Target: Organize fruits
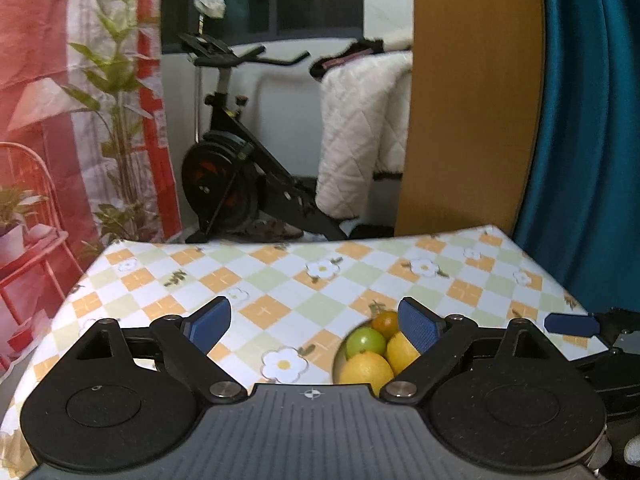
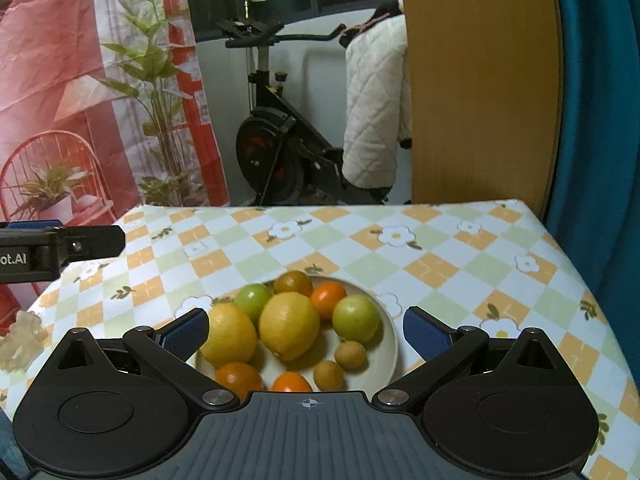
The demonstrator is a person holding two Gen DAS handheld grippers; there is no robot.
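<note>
Two lemons (image 2: 289,325), two green apples (image 2: 355,317), four oranges (image 2: 328,299), two longans (image 2: 350,355).

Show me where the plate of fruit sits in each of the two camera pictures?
Left wrist view: plate at lower centre-right, mostly hidden behind the right finger.
Right wrist view: plate at lower centre, in full view, fruit piled on it.
Shared landmark: exercise bike behind the table.

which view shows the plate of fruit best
The right wrist view. There nearly the whole plate shows between the open tongs, holding lemons, green fruits, orange ones and small brown ones. The left wrist view catches only its left edge with a few fruits, the rest hidden behind the right finger.
</note>
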